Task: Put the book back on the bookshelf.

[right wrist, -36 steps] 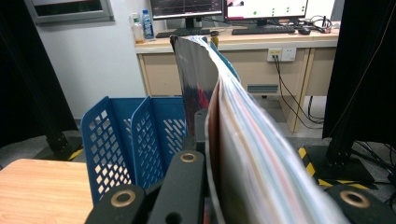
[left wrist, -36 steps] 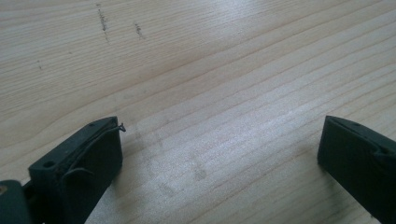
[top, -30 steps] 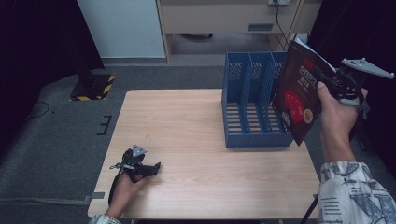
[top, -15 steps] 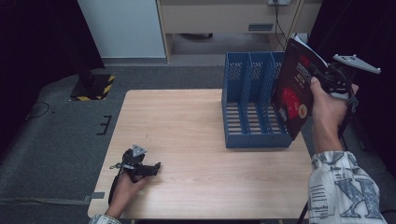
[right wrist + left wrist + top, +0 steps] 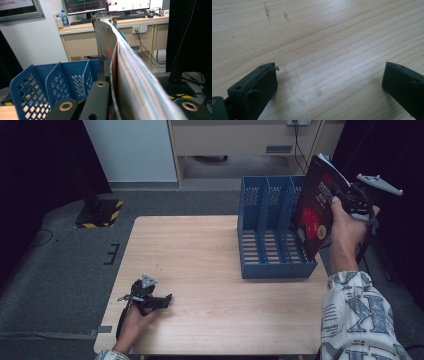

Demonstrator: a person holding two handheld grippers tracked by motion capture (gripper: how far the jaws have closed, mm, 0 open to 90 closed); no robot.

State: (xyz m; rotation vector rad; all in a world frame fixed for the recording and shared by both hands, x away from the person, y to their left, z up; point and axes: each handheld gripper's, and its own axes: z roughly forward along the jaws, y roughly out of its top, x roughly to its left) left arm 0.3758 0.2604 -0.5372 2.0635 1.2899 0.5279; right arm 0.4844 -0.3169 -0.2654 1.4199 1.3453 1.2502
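My right gripper [image 5: 345, 200] is shut on a dark magazine [image 5: 315, 215] with a red cover, held upright in the air beside the right end of the blue file rack [image 5: 272, 232]. In the right gripper view the magazine [image 5: 120, 65] stands edge-on between the jaws, its pages fanned to the right, with the blue file rack [image 5: 47, 82] below and left. My left gripper [image 5: 155, 301] lies on the wooden table [image 5: 200, 250] near its front left corner, a hand around it. Its two black fingers [image 5: 254, 90] stand wide apart over bare wood, so my left gripper [image 5: 329, 87] is open.
The rack has three slots and stands at the table's right side. Beyond the table are a white cabinet [image 5: 130, 150], a desk with monitors [image 5: 107, 5] and grey carpet. A black stand with a yellow-striped base [image 5: 100, 212] sits at the far left.
My right hand has carried the magazine a little leftward and down toward the rack's right end. The left gripper has stayed where it was.
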